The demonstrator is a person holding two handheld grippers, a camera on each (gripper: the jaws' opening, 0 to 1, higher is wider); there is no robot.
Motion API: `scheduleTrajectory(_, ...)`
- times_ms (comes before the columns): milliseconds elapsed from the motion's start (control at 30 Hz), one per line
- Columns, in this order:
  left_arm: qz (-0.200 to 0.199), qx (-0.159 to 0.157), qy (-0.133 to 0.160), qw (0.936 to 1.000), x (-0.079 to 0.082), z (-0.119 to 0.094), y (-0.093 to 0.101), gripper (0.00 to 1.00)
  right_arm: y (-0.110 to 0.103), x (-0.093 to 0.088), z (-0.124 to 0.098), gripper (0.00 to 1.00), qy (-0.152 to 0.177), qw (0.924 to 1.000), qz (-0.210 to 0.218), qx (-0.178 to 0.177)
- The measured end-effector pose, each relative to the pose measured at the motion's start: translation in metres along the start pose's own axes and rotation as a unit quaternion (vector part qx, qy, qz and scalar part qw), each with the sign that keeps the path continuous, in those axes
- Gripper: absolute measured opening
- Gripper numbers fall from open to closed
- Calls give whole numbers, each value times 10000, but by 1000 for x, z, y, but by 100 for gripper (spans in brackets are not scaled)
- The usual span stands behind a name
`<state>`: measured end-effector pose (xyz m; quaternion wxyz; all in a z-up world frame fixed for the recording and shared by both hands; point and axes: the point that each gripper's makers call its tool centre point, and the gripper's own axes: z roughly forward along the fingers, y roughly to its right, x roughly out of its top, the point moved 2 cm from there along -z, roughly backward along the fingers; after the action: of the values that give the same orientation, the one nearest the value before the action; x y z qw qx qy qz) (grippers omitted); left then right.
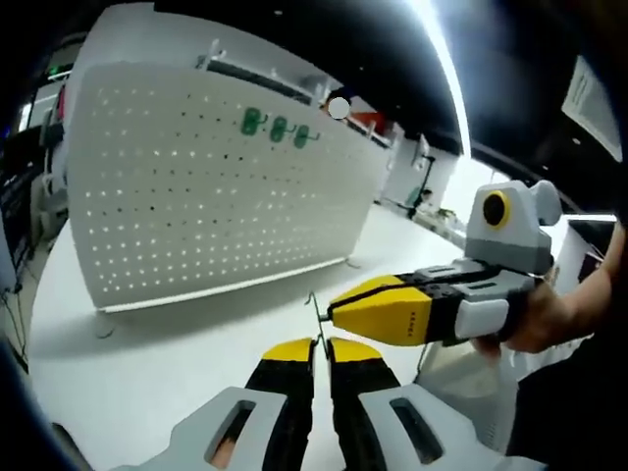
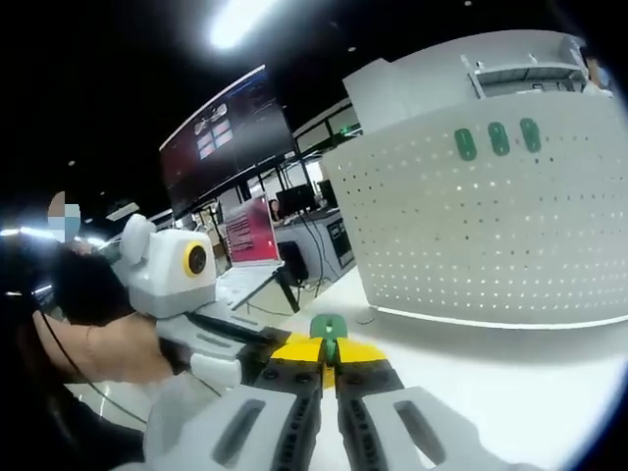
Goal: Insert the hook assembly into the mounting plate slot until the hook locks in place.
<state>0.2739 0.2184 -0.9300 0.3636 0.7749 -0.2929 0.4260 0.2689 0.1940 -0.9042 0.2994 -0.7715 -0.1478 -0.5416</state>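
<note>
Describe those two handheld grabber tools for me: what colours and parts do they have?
Each gripper, left and right, has two black jaws capped with yellow tips, set in pale grey housings with slotted openings. Seen from the left gripper view, the right gripper also carries small dark markings on its yellow tip and a grey-white box on top with a yellow-ringed round lens. A person's hand grips its handle.

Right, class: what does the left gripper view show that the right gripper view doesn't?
Left gripper view: the hook's thin wire end poking from the right tongs. Right gripper view: the hook's green head pinched in those tongs, with a dark screen behind. Both: the white pegboard carrying three green hooks.
</note>
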Motion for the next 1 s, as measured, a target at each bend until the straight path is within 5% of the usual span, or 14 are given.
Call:
scheduleTrajectory(200, 50, -43, 34, 10000, -3, -2, 2, 19, 7, 6, -3, 0, 103, 9999, -19, -80)
scheduleTrajectory(500, -103, -93, 237, 9996, -2, 0, 6, 68, 21, 16, -6, 0, 267, 9991, -137, -302)
scheduleTrajectory(733, -8, -216, 351, 9992, 4, 2, 13, 86, 34, 25, -10, 0, 443, 9976, -175, -496)
scheduleTrajectory(867, -102, -259, 540, 9982, 16, 0, 17, 92, 48, 57, -21, 0, 1024, 9893, -296, -994)
scheduleTrajectory(1000, -72, -292, 582, 9979, 22, 2, 21, 97, 61, 75, -25, 0, 1229, 9836, -438, -1247)
